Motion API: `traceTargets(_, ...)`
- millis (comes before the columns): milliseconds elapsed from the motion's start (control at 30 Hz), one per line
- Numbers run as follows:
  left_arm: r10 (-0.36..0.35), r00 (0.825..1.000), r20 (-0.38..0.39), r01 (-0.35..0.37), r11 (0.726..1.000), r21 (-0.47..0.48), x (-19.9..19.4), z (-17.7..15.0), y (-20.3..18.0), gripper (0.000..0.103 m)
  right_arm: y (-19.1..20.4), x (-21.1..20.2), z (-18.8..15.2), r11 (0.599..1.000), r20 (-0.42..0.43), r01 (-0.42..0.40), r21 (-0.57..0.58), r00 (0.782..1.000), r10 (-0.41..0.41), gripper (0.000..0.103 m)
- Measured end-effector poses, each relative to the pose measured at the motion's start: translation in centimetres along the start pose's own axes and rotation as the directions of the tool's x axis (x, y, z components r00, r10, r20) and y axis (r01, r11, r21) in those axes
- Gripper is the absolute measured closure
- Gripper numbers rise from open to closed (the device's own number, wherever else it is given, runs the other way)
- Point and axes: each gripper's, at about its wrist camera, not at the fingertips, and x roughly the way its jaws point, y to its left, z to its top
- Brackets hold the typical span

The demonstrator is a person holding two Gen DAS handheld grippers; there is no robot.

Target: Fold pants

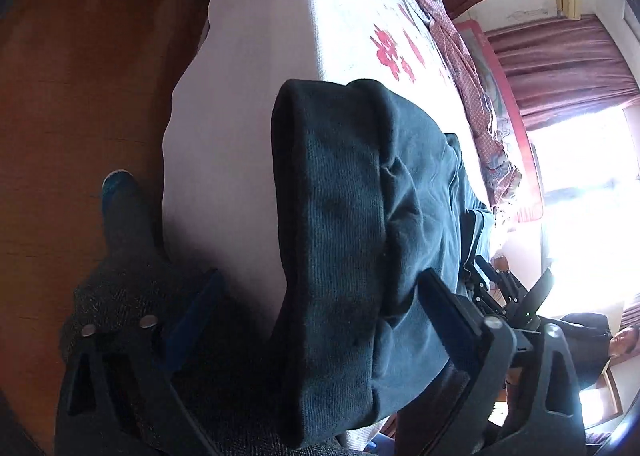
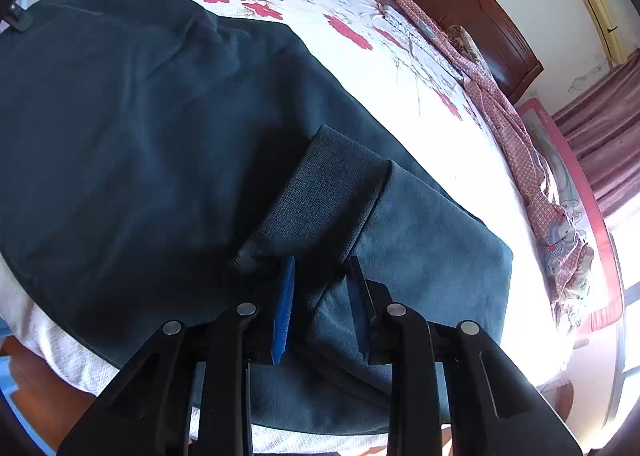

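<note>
My left gripper stands wide open, its two fingers spread to either side of the ribbed waistband of the dark teal pants. The waistband rises straight ahead of it, between the fingers, but neither pad clearly presses on it, so nothing is clamped there. Beyond the waistband the pants run away from this gripper across the bed, which is covered by a white sheet with red flowers. To the left of the gripper, below the bed's edge, lies a wooden floor, and my foot in a dark shoe shows there.

My right gripper has its fingers drawn close together on a ribbed cuff of the pants; the blue pad lies against the cloth and the fabric is pinched between the two fingers. The cuff lies just ahead of the fingertips, on top of the broad dark body of the pants, which spreads to the left and ahead of the gripper. Farther ahead and to the right the flowered sheet continues, with a pink patterned blanket bunched along its far side near a wooden headboard.
</note>
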Motion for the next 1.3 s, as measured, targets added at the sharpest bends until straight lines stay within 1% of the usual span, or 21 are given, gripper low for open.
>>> traceTargets(33, -0.021, 1.0, -0.019, 0.021, 1.0, -0.011, 0.1, 0.0, 0.1, 0.05, 0.1, 0.0, 0.1, 1.0, -0.004, 0.005, -0.001, 1.0, -0.005, 0.076)
traceTargets(133, 0.032, 0.999, -0.036, -0.033, 0.999, -0.023, -0.2, 0.3, -0.7, 0.057, 0.1, -0.2, 0.2, 1.0, -0.017, 0.024, 0.008, 1.0, -0.024, 0.073)
traceTargets(167, 0.065, 0.997, -0.045, -0.066, 0.997, -0.027, -0.3, 0.4, -1.1, 0.06, 0.2, -0.4, 0.4, 0.998, -0.028, 0.06, 0.0, 0.998, -0.06, 0.058)
traceTargets(233, 0.118, 0.991, -0.062, -0.121, 0.992, -0.036, -0.7, 0.6, -2.5, 0.07, 0.6, -1.7, 0.6, 0.986, -0.023, 0.164, -0.017, 0.986, -0.164, 0.041)
traceTargets(333, 0.177, 0.983, -0.054, -0.176, 0.984, 0.013, -2.4, 1.0, -5.8, 0.081, 2.4, -5.3, 1.5, 0.975, 0.061, 0.222, -0.022, 0.974, -0.22, 0.04)
traceTargets(400, 0.205, 0.977, -0.068, -0.203, 0.979, 0.026, -2.8, 1.3, -7.4, 0.081, 4.5, -9.1, 2.8, 0.995, 0.199, 0.101, -0.009, 0.975, -0.097, 0.04)
traceTargets(433, 0.206, 0.975, -0.078, -0.205, 0.979, 0.021, -3.1, 1.5, -7.7, 0.082, 6.1, -11.1, 3.6, 0.999, 0.278, 0.038, -0.032, 0.96, -0.028, 0.038)
traceTargets(467, 0.208, 0.974, -0.087, -0.207, 0.978, 0.016, -3.1, 2.0, -8.2, 0.082, 8.1, -12.9, 4.4, 0.996, 0.342, -0.016, -0.084, 0.939, 0.044, 0.029)
traceTargets(567, 0.199, 0.974, -0.111, -0.201, 0.979, -0.01, -3.5, 2.7, -9.0, 0.082, 14.6, -17.0, 6.3, 0.955, 0.469, -0.117, -0.273, 0.85, 0.238, 0.025)
traceTargets(600, 0.2, 0.973, -0.117, -0.204, 0.979, -0.016, -3.5, 2.9, -9.2, 0.082, 16.6, -17.4, 6.9, 0.938, 0.48, -0.12, -0.326, 0.834, 0.274, 0.024)
traceTargets(700, 0.196, 0.971, -0.134, -0.202, 0.979, -0.033, -3.8, 3.0, -9.1, 0.082, 20.9, -17.0, 8.4, 0.91, 0.501, -0.058, -0.41, 0.82, 0.278, 0.024)
traceTargets(800, 0.177, 0.973, -0.147, -0.187, 0.981, -0.058, -4.1, 3.2, -8.6, 0.082, 22.9, -15.7, 9.6, 0.901, 0.481, -0.028, -0.433, 0.838, 0.257, 0.023)
traceTargets(867, 0.166, 0.974, -0.153, -0.178, 0.982, -0.067, -4.0, 3.5, -8.6, 0.082, 24.4, -14.3, 9.9, 0.894, 0.492, 0.081, -0.441, 0.854, 0.165, 0.018)
traceTargets(1033, 0.129, 0.978, -0.162, -0.148, 0.983, -0.112, -3.8, 3.9, -8.4, 0.082, 26.4, -12.5, 10.6, 0.858, 0.582, 0.309, -0.41, 0.813, -0.014, 0.023)
traceTargets(1067, 0.121, 0.979, -0.164, -0.142, 0.983, -0.121, -3.7, 3.9, -8.2, 0.082, 26.4, -12.0, 11.1, 0.862, 0.537, 0.257, -0.437, 0.843, 0.021, 0.054)
traceTargets(1100, 0.12, 0.979, -0.165, -0.142, 0.981, -0.129, -3.7, 3.9, -8.0, 0.081, 25.9, -11.7, 11.9, 0.881, 0.493, 0.199, -0.429, 0.869, 0.044, 0.064)
traceTargets(1133, 0.15, 0.975, -0.163, -0.172, 0.976, -0.133, -3.7, 4.0, -7.7, 0.079, 25.1, -11.8, 12.5, 0.898, 0.459, 0.12, -0.422, 0.883, 0.097, 0.082)
traceTargets(1200, 0.159, 0.977, -0.142, -0.179, 0.974, -0.14, -4.1, 4.1, -6.8, 0.058, 22.6, -12.2, 13.9, 0.929, 0.4, -0.038, -0.367, 0.896, 0.195, 0.087)
traceTargets(1233, 0.161, 0.981, -0.113, -0.178, 0.97, -0.164, -4.8, 4.1, -6.2, 0.041, 20.8, -12.5, 14.6, 0.941, 0.377, -0.128, -0.312, 0.893, 0.247, 0.087)
traceTargets(1267, 0.192, 0.98, -0.047, -0.198, 0.964, -0.18, -6.1, 4.0, -5.9, 0.024, 18.7, -12.6, 15.3, 0.944, 0.358, -0.222, -0.244, 0.884, 0.301, 0.088)
traceTargets(1300, 0.213, 0.977, 0.025, -0.206, 0.962, -0.177, -7.4, 3.8, -5.9, 0.015, 16.6, -12.4, 16.1, 0.937, 0.341, -0.302, -0.173, 0.875, 0.345, 0.088)
